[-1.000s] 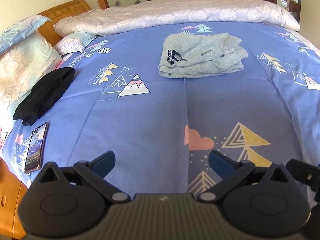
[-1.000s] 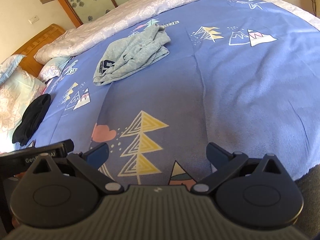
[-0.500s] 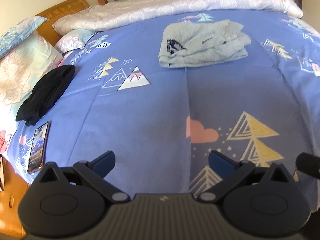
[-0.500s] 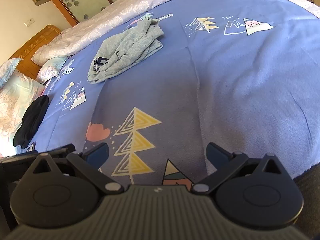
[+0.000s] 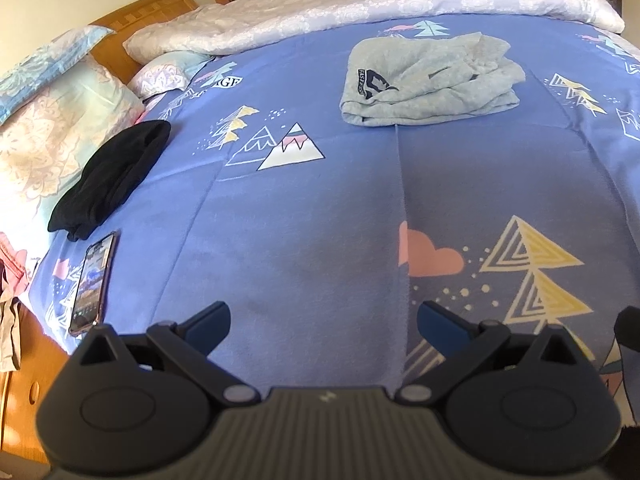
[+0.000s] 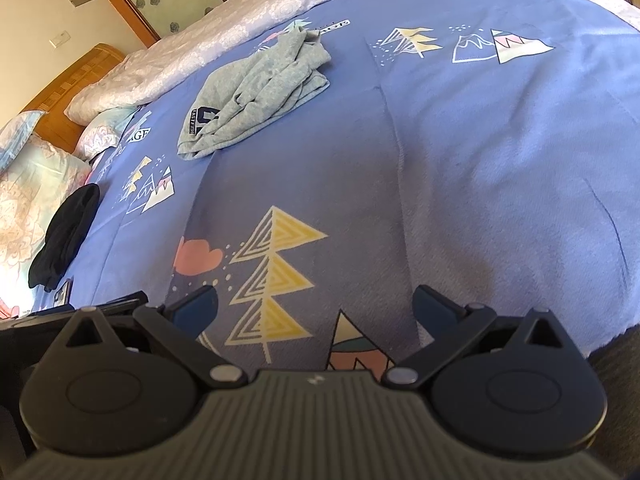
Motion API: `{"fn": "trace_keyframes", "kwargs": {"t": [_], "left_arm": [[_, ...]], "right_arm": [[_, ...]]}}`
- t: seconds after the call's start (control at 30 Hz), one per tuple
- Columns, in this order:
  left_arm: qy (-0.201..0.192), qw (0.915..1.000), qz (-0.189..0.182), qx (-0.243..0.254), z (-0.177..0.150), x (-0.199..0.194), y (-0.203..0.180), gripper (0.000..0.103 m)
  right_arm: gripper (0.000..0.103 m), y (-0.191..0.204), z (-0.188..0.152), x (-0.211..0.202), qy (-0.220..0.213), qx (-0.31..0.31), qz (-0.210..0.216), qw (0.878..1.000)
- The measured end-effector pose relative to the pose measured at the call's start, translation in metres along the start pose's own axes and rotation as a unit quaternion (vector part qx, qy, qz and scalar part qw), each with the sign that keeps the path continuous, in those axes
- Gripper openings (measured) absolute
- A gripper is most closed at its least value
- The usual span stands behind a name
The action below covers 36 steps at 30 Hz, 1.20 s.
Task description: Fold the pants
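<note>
Grey pants [image 5: 430, 82] with a dark logo lie in a loosely folded, rumpled pile at the far middle of the blue patterned bed; they also show in the right wrist view [image 6: 256, 92]. My left gripper [image 5: 324, 322] is open and empty, low over the bed's near part, well short of the pants. My right gripper [image 6: 314, 306] is open and empty, also near the front edge of the bed, far from the pants.
A black folded garment [image 5: 110, 180] and a phone [image 5: 92, 284] lie at the bed's left side. Pillows [image 5: 48, 128] and a wooden headboard [image 5: 140, 16] are at the left. A pale quilt [image 5: 360, 8] runs along the far edge. The blue sheet [image 5: 300, 216] lies between.
Both grippers have drifted slightly over the bed; the pants sit a little higher in both views. Both stay open and empty. The pants have not moved.
</note>
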<state>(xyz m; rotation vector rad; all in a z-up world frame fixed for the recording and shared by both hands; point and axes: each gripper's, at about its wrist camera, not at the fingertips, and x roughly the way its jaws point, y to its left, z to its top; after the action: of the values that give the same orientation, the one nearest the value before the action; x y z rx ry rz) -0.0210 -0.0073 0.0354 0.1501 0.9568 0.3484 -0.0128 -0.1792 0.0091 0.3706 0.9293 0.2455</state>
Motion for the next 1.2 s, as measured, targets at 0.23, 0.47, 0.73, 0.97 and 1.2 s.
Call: {"fn": "trace_keyframes", "kwargs": {"t": [0.23, 0.47, 0.73, 0.97, 1.2], "left_arm": [[0.006, 1.0000, -0.001, -0.003, -0.0027, 0.0021, 0.0031, 0.103], [0.008, 1.0000, 0.004, -0.002, -0.0040, 0.0053, 0.0052, 0.103], [0.010, 0.9999, 0.003, 0.002, -0.0046, 0.0078, 0.0047, 0.103], [0.011, 0.9999, 0.000, 0.006, -0.0046, 0.0080, 0.0024, 0.103], [0.010, 0.9999, 0.006, 0.008, -0.0047, 0.0086, 0.0023, 0.103]], "right_arm": [[0.103, 0.0008, -0.0005, 0.0007, 0.003, 0.001, 0.002, 1.000], [0.103, -0.0007, -0.0012, 0.0016, 0.009, 0.002, 0.005, 1.000], [0.103, 0.0001, -0.0018, 0.0022, 0.007, 0.003, 0.004, 1.000], [0.103, -0.0035, -0.0007, 0.0020, 0.009, 0.006, 0.005, 1.000], [0.103, -0.0055, 0.0000, 0.0017, 0.011, 0.006, 0.006, 1.000]]}}
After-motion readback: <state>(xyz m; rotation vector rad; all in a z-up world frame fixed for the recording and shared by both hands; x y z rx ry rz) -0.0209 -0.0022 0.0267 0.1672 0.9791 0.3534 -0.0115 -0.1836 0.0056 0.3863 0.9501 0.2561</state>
